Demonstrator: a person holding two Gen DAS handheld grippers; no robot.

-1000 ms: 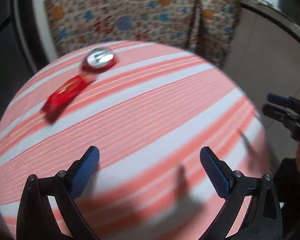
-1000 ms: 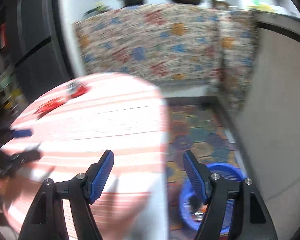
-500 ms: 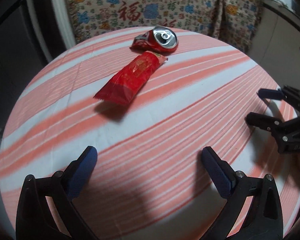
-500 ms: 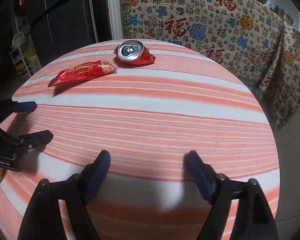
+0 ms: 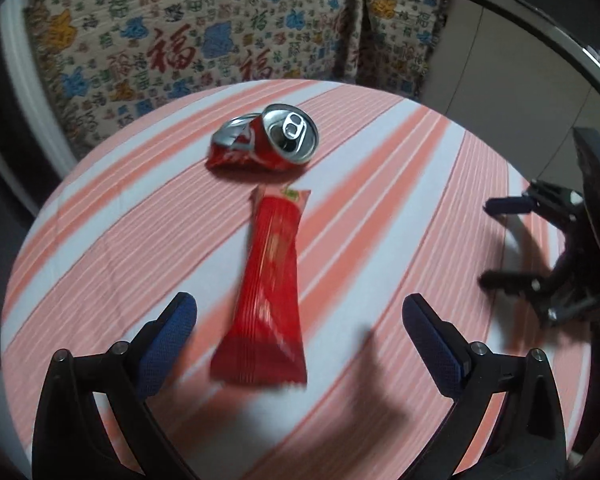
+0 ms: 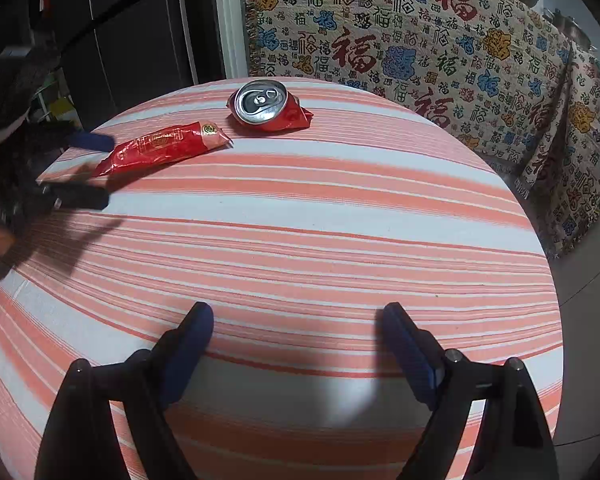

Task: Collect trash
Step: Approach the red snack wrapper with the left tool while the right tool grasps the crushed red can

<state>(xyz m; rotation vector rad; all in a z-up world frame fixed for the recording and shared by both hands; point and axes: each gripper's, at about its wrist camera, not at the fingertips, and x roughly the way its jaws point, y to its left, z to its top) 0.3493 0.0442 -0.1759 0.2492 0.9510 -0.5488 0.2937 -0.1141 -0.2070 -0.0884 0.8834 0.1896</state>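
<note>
Right now the red wrapper (image 5: 267,300) lies flat on the striped tablecloth (image 5: 380,208) between the wide-spread jaws of the left gripper (image 5: 300,320) — untouched. Just beyond it sits the crushed can (image 5: 266,142), while the right gripper (image 6: 296,322) — jaws just opened wide, empty — hovers well short of both.

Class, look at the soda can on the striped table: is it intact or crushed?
Crushed. The red can lies flattened on the striped tablecloth, its body crumpled and its silver top tilted up.

Red wrapper (image 5: 266,300) motion-blurred in left view; left hand-held gripper (image 6: 88,168) blurred, cut off at right-view edge.
</note>
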